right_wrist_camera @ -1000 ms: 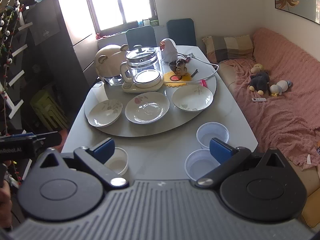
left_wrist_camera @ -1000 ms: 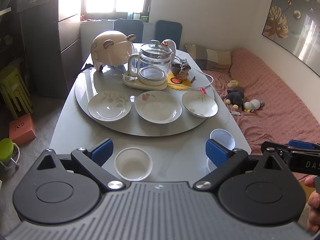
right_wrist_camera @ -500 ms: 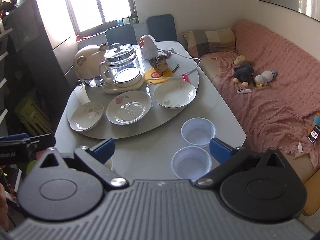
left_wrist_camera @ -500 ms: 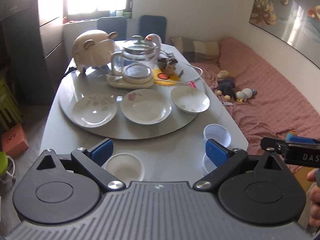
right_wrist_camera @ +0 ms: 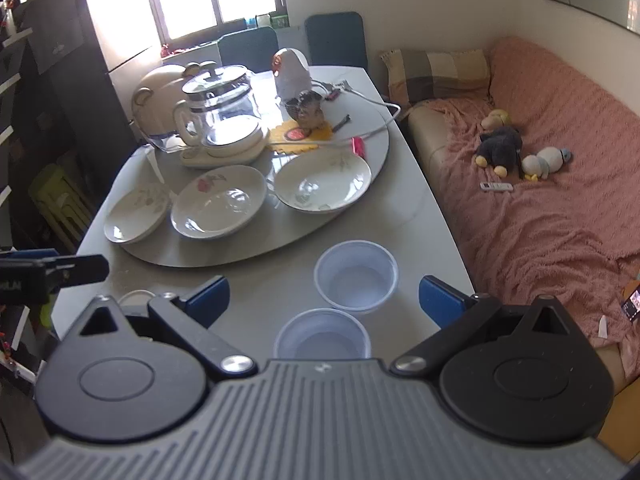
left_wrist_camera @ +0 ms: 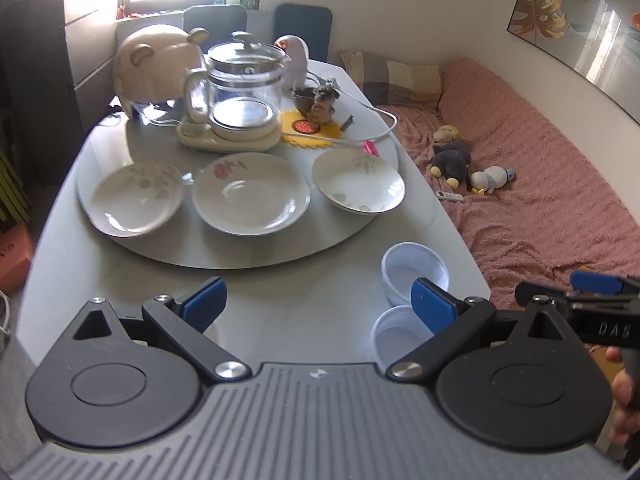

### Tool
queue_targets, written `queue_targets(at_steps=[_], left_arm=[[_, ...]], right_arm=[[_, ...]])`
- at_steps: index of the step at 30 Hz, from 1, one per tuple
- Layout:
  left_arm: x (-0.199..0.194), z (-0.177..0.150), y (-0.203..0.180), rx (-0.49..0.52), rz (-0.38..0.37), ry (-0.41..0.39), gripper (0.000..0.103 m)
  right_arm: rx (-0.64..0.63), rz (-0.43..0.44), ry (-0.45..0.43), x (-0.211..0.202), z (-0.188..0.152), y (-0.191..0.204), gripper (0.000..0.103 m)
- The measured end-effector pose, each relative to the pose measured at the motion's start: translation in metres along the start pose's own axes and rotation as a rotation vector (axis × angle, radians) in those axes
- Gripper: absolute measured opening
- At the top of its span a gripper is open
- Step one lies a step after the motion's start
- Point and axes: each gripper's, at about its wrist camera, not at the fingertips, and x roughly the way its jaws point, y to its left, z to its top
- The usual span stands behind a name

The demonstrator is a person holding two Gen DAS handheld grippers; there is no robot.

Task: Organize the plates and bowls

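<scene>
Three floral plates, left (left_wrist_camera: 136, 200), middle (left_wrist_camera: 250, 198) and right (left_wrist_camera: 358, 186), lie side by side on the grey turntable (left_wrist_camera: 248, 252). Two translucent plastic bowls, far (right_wrist_camera: 356, 276) and near (right_wrist_camera: 322, 336), stand on the table's near right part. A white bowl (right_wrist_camera: 134, 296) peeks out behind the right gripper's left finger. My left gripper (left_wrist_camera: 319, 305) hovers open over the near table edge, holding nothing, with the plastic bowls (left_wrist_camera: 414, 270) by its right finger. My right gripper (right_wrist_camera: 324, 296) is open above the two plastic bowls, not touching them.
A glass kettle (left_wrist_camera: 240, 84) on its base, a beige pig-shaped container (left_wrist_camera: 156, 68), a yellow mat with a figurine (left_wrist_camera: 316, 104) and a white cable fill the turntable's far half. A pink-covered sofa (right_wrist_camera: 560, 208) with plush toys runs along the right. Two chairs stand beyond the table.
Both grippers have shifted to the right and a little closer to the table. The plastic bowls now lie between the right gripper's fingers; the white bowl has slid behind the fingers.
</scene>
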Motion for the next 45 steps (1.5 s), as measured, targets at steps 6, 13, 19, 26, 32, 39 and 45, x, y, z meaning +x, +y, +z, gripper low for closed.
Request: queue_targets(at_steps=[6,13,19,26,32,39,45], left_arm=[[0.053,-0.001,-0.027,0.013,0.055,0.045,0.1],[0.105,-0.005,-0.037,0.003,0.049,0.141,0.1],[0.142,-0.009,-0.043,-0.001,0.001,0.202,0.099],[0.177,-0.016,-0.054,-0.008,-0.018,0.269,0.099],[0.207,-0.026,-0.053,-0.064,-0.03,0.338,0.093],[0.234,-0.038,-0.049,-0.117,-0.008,0.422,0.077],[0.249,-0.05,-0.052,-0.15,-0.019,0.456,0.062]], right_arm=[[0.013,0.004,0.014,0.022,-0.01,-0.031,0.103],[0.072,0.022,0.08,0.058,-0.028,-0.051,0.103],[0.247,0.09,0.091,0.075,-0.035,-0.076,0.102],[0.229,0.088,0.136,0.099,-0.037,-0.085,0.097],[0.255,0.157,0.213,0.119,-0.044,-0.096,0.077],[0.242,0.177,0.271,0.138,-0.048,-0.1,0.064],[0.254,0.222,0.332,0.157,-0.054,-0.095,0.051]])
